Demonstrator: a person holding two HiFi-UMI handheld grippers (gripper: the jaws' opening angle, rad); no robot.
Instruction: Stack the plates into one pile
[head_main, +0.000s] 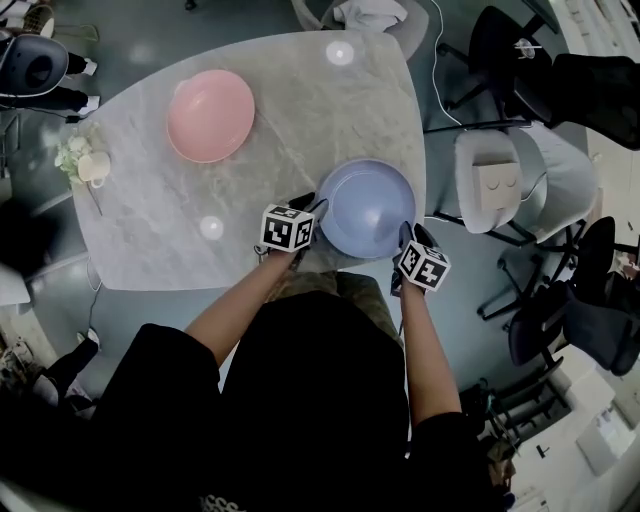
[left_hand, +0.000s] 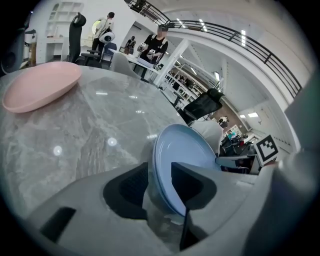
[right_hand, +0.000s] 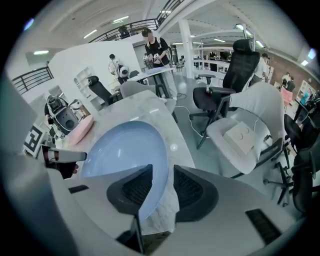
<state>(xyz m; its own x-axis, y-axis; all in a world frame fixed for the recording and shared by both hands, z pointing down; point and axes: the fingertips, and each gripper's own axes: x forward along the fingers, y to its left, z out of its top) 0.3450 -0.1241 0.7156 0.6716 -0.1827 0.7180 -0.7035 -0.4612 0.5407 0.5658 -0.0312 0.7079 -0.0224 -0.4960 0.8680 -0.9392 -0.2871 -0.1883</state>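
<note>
A pale blue plate (head_main: 368, 207) lies on the marble table (head_main: 290, 110) at its near edge. A pink plate (head_main: 210, 115) sits apart at the far left. My left gripper (head_main: 315, 205) straddles the blue plate's left rim. In the left gripper view the rim (left_hand: 182, 165) stands between the jaws (left_hand: 160, 182), with a gap beside one pad. My right gripper (head_main: 408, 235) straddles the near right rim. In the right gripper view the plate's edge (right_hand: 125, 150) runs between the jaws (right_hand: 164, 187), and marble shows beside it. Both grippers are open around the plate.
A white cup with flowers (head_main: 93, 167) stands at the table's left edge. A white chair (head_main: 500, 180) and several black office chairs (head_main: 580, 320) crowd the floor to the right. A person (left_hand: 157, 47) stands far beyond the table.
</note>
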